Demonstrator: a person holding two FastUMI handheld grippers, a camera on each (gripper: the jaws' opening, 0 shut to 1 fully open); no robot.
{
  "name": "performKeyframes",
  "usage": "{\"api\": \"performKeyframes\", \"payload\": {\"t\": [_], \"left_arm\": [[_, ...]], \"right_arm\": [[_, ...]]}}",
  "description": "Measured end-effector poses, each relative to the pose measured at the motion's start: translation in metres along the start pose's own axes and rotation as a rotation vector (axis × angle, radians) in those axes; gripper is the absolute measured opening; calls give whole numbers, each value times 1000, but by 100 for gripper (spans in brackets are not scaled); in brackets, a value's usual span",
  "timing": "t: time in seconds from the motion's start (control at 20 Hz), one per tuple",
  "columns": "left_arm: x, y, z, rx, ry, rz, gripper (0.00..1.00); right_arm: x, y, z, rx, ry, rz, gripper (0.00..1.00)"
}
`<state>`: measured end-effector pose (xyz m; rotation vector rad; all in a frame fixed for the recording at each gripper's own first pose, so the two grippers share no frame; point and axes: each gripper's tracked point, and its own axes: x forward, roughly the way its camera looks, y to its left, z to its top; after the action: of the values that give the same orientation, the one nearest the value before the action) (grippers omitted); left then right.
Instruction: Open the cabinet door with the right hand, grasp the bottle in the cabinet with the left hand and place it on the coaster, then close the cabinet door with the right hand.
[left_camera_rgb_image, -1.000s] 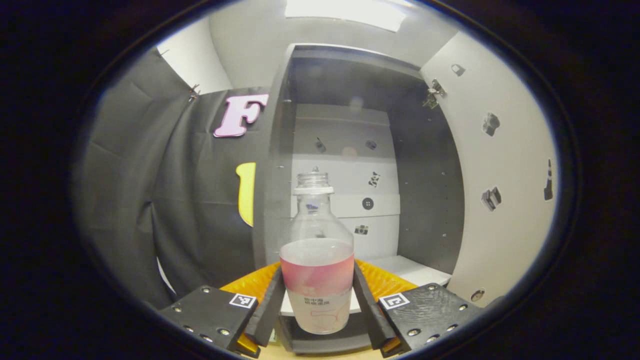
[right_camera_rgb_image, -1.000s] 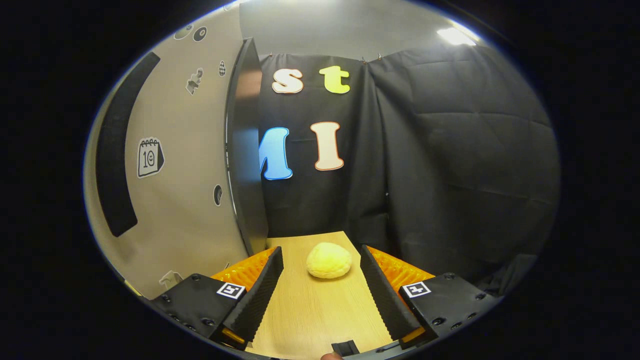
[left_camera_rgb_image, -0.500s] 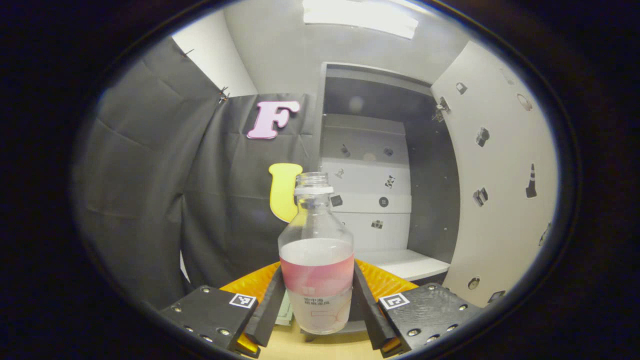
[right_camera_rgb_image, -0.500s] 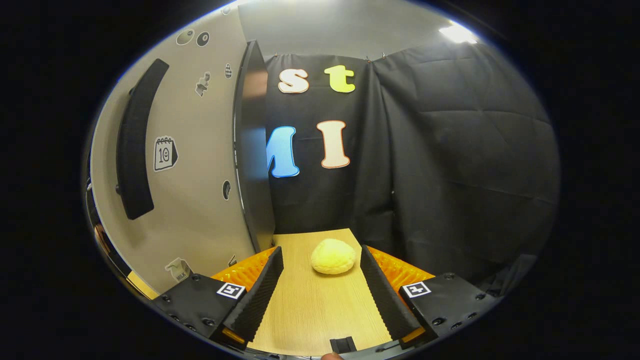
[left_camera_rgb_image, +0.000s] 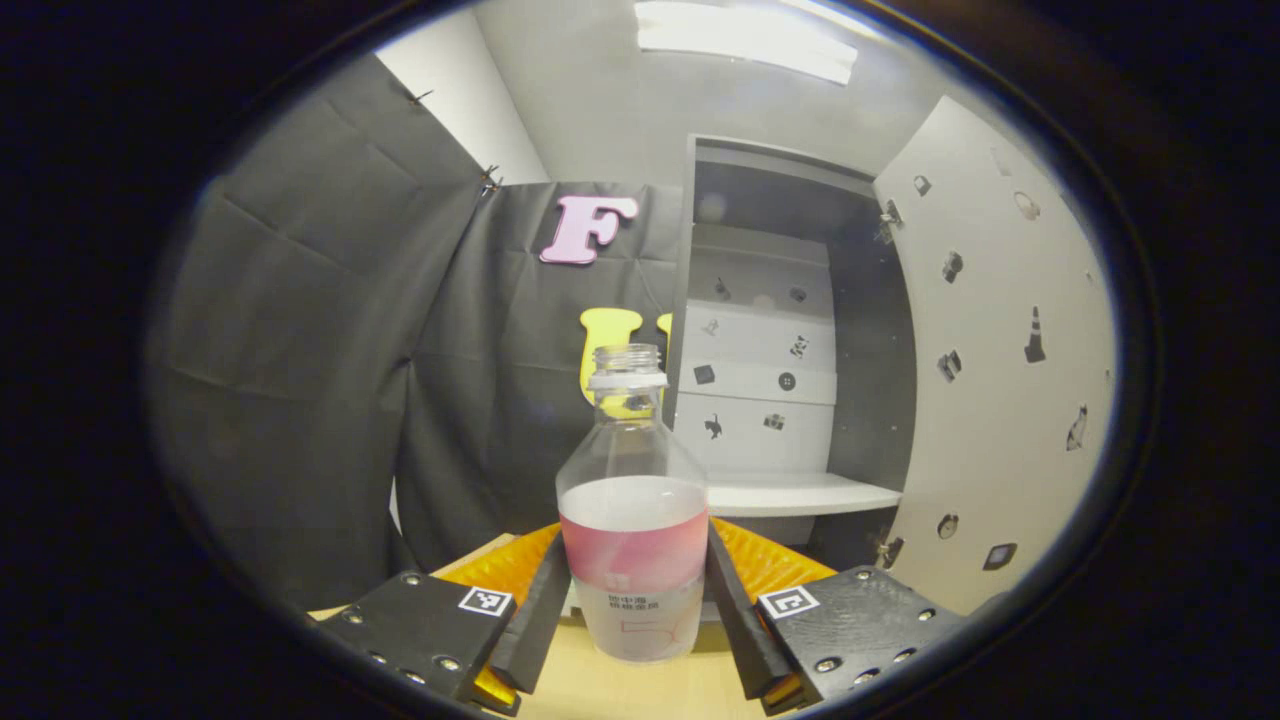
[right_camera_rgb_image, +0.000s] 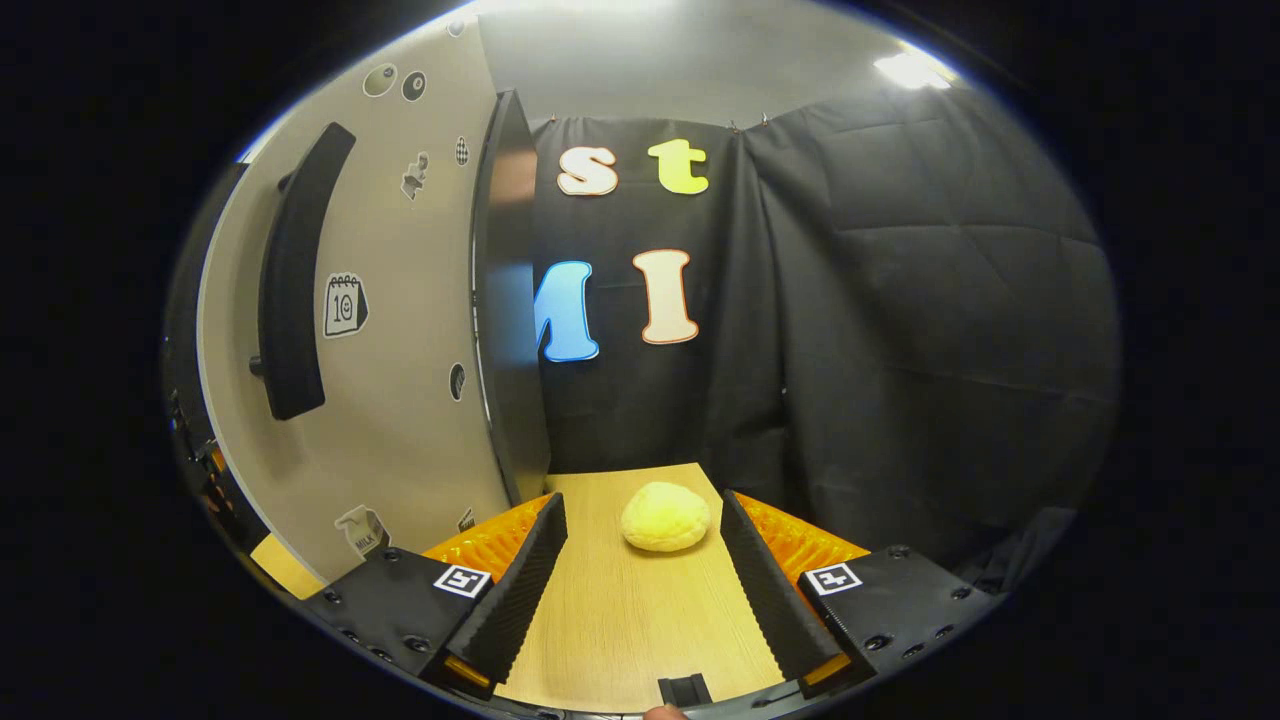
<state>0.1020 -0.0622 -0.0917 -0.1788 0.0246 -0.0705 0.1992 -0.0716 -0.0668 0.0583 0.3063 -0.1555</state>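
Left gripper (left_camera_rgb_image: 634, 600) clamps the bottle (left_camera_rgb_image: 632, 520) low on its body, both fingers pressed against the sides, bottle upright. Bottle is clear plastic, cap off, pink label band, held just above the wooden tabletop (left_camera_rgb_image: 640, 690); whether its base touches the wood, cannot tell. Behind it, well apart, the cabinet (left_camera_rgb_image: 790, 330) stands open, white shelf (left_camera_rgb_image: 800, 492) inside, stickers on the back panel. Cabinet door (left_camera_rgb_image: 1000, 350) is swung out to the right of the opening, its inner face dotted with stickers.

Right gripper (right_camera_rgb_image: 640, 600) hangs over the wooden table (right_camera_rgb_image: 620, 630), jaws spread wide, nothing between them. Just ahead of the fingertips lies a yellow bun-like lump (right_camera_rgb_image: 665, 517), resting on the table, touched by neither finger. To the left, the door (right_camera_rgb_image: 400, 330) is seen edge-on near the gripper, its outer face carrying a dark bar handle (right_camera_rgb_image: 292, 275) and stickers. Black cloth wall (right_camera_rgb_image: 900, 300) at the back.
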Motion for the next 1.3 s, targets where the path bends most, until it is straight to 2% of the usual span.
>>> {"api": "performKeyframes", "payload": {"t": [0.05, 0.1, 0.15, 0.4, 0.5, 0.65, 0.7, 0.95, 1.0, 1.05, 1.25, 1.3], "left_arm": [[-8, 3, -9, 0, 6, 1, 72], [-13, 7, -19, 0, 13, 3, 74], [-20, 11, -27, -2, 20, 7, 72], [-46, 28, -76, -37, 59, 25, 72], [-53, 33, -100, -41, 90, 33, 74], [-55, 38, -128, -53, 126, 47, 75], [-56, 39, -138, -58, 139, 54, 72], [-62, 40, -184, -30, 206, 68, 75], [-65, 41, -192, -27, 216, 72, 75], [-68, 43, -199, -27, 225, 75, 75], [-70, 47, -215, -24, 237, 102, 72], [-69, 47, -220, -27, 243, 105, 75]], "right_arm": [[-1, 0, 0, 10, 2, 1, 93], [-1, 2, -1, 19, 3, 4, 93], [-1, 2, -1, 20, 5, 5, 93], [-2, -4, -3, 6, 6, -14, 93], [-1, -5, -7, 5, 18, -17, 93], [0, -5, -14, -15, 39, -19, 93], [-1, -6, -15, -26, 42, -22, 98], [-3, -14, -16, -20, 55, -32, 98], [-3, -17, -18, -20, 57, -38, 93], [-3, -19, -18, -22, 61, -43, 93], [-3, -18, -28, -20, 81, -38, 93], [-3, -16, -30, -23, 86, -36, 93]]}}
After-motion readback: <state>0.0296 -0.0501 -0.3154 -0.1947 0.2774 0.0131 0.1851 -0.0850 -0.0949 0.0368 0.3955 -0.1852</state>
